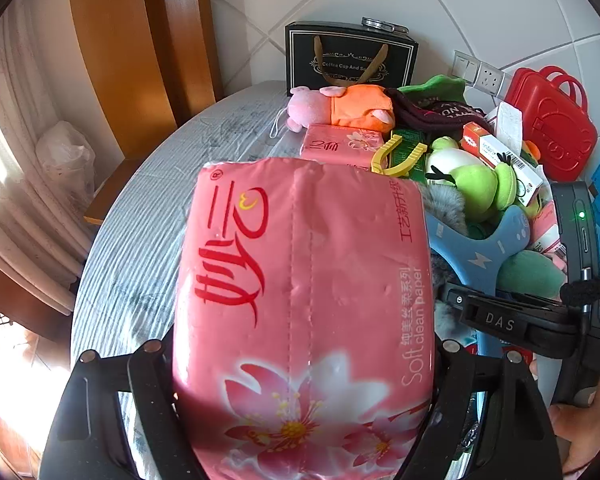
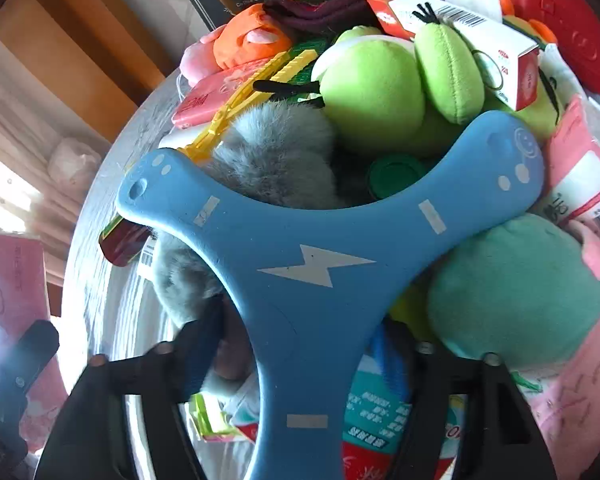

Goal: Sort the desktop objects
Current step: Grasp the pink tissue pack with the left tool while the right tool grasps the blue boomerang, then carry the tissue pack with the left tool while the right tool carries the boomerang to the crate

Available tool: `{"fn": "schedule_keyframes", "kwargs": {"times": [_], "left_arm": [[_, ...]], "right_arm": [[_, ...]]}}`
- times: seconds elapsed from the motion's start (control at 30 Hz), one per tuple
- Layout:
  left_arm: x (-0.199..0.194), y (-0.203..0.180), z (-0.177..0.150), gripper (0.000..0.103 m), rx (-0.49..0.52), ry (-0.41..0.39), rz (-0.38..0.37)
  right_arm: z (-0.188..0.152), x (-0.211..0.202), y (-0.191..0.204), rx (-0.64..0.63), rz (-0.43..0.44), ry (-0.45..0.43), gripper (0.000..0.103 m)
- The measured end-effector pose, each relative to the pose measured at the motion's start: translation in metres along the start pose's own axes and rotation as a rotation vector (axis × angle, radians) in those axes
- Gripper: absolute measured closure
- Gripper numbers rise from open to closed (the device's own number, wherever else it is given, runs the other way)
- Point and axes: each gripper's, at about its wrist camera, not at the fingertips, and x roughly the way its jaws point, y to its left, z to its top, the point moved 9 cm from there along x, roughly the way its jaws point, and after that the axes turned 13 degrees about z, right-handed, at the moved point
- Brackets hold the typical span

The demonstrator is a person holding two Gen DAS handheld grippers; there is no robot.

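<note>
Across the middle of the left wrist view, our left gripper [image 1: 304, 364] pinches a pink tissue pack [image 1: 304, 280], one black finger pressed on each side of it. The pack fills the lower middle of the frame, over the grey table [image 1: 140, 220]. It looks soft, light and squashy, with a slick plastic wrap, so we think holding it across the middle like this is best, and not too hard. A pile of toys sits at the right, with a green frog toy [image 1: 472, 184] and an orange and pink plush [image 1: 340, 108] higher up. A black gift bag [image 1: 350, 56] stands at the top.

Down in the right wrist view, our right gripper [image 2: 312, 356] has its jaws partly spread. The stem of a blue three-armed toy [image 2: 312, 264] runs between them, but we cannot tell if the fingers touch it. The toy looks stiff, flat and light. We would take it by that lower stem. A grey furry toy [image 2: 276, 152] lies behind it, upper middle.
</note>
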Motion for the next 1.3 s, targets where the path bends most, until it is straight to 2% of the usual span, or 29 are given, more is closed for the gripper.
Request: {"fn": "schedule_keyframes", "kwargs": {"times": [0.2,0.37,0.5,0.73,0.9,1.03,1.17,1.3], "left_arm": [[-0.008,0.009,0.000,0.021,-0.031,-0.008,0.019],[-0.040,0.002,0.009,0.021,-0.050,-0.067,0.018],[-0.077,-0.011,0.016,0.021,-0.066,-0.133,0.016],[-0.152,-0.055,0.016,0.021,-0.061,-0.267,0.013],[-0.193,-0.094,0.018,0.021,0.005,-0.334,-0.064],[-0.222,-0.127,0.018,0.021,0.074,-0.399,-0.158],[-0.244,-0.156,0.008,0.021,0.124,-0.423,-0.267],[-0.265,-0.188,0.001,0.021,0.164,-0.433,-0.339]], "right_arm": [[-0.002,-0.044,0.032,-0.151,-0.019,-0.118,0.058],[0.004,-0.106,0.051,-0.258,-0.061,-0.234,0.058],[0.009,-0.154,0.049,-0.297,-0.102,-0.318,0.058],[0.003,-0.245,0.019,-0.353,-0.219,-0.449,0.058],[-0.012,-0.309,-0.004,-0.338,-0.311,-0.541,0.058],[-0.031,-0.359,-0.021,-0.275,-0.389,-0.619,0.058],[-0.049,-0.407,-0.037,-0.219,-0.496,-0.658,0.058],[-0.072,-0.454,-0.056,-0.165,-0.578,-0.704,0.058]]}}
